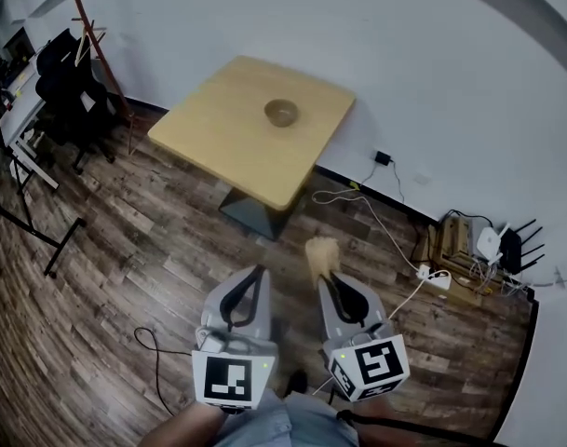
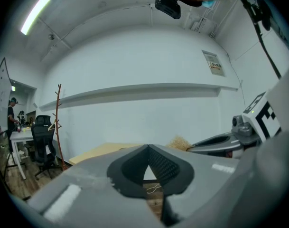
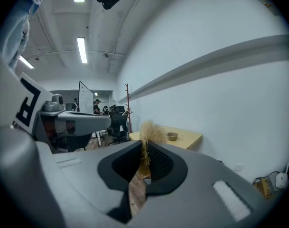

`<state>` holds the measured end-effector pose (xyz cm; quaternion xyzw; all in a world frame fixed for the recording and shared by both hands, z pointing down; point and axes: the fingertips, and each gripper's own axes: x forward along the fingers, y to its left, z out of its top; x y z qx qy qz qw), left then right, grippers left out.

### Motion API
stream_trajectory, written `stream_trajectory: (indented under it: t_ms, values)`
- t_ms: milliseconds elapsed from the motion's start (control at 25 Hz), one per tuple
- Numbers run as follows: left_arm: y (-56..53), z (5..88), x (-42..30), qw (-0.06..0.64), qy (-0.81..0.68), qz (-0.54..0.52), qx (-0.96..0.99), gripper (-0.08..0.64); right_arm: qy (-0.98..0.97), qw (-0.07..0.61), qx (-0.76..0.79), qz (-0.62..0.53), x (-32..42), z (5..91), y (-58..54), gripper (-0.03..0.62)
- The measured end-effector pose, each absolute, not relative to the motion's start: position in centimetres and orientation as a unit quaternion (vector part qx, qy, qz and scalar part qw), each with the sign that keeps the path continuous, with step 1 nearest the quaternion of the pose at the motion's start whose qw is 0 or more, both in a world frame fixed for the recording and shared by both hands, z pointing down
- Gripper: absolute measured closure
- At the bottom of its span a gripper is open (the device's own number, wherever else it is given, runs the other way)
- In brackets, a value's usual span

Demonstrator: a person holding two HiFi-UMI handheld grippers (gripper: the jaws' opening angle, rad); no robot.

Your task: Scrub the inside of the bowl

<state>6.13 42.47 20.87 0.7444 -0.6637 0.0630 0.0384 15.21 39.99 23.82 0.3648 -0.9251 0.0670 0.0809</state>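
i am holding right tongs (image 1: 328,279) clamped on straw scrubber (image 1: 322,252). left tongs (image 1: 259,273) sitting together, carrying nothing. bowl (image 1: 281,113) resting on worktop (image 1: 218,142), well apart from both. i am judging scrubbing not yet begun: approach and full scrub remaining.

- left gripper (image 1: 259,271) and right gripper (image 1: 326,278): pale grey moulded shells tapering to a point, with black ribbed pads (image 2: 162,165) inside.
- each carries a white marker cube (image 1: 229,380) with black squares and a small green light.
- black cable (image 1: 423,428) at 5 o'clock.
- faded blue denim clothing (image 1: 274,422) at 6 o'clock.
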Motion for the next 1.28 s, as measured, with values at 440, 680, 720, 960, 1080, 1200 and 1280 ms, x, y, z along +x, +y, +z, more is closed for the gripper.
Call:
stream_trajectory:
  t_ms: [440,680,720,960,1080,1200,1280]
  values:
    - [33.4,19.4,-2.4,0.030,-0.663,0.046,0.746,0.540,-0.930,0.083,0.356,0.043,6.0,21.7,30.9,0.565]
    - [30.6,18.9,-4.2,0.027,-0.655,0.033,0.754,0.540,-0.928,0.081,0.364,0.026,4.1,20.7,28.5,0.565]
    - [30.1,18.9,-4.1,0.027,-0.652,0.033,0.757,0.538,-0.926,0.080,0.367,0.026,4.1,20.7,28.0,0.565]
    - [27.4,19.5,-4.3,0.026,-0.642,0.042,0.765,0.540,-0.921,0.076,0.381,0.029,4.2,20.8,25.3,0.565]
    - [25.9,20.0,-4.5,0.031,-0.642,0.046,0.765,0.538,-0.920,0.076,0.383,0.037,4.1,21.3,23.5,0.565]
    - [24.1,20.9,-5.1,0.040,-0.648,0.051,0.759,0.540,-0.922,0.079,0.376,0.044,3.6,22.1,21.7,0.565]
    - [22.7,21.3,-5.7,0.044,-0.651,0.056,0.755,0.538,-0.923,0.083,0.372,0.051,3.0,22.7,20.2,0.565]
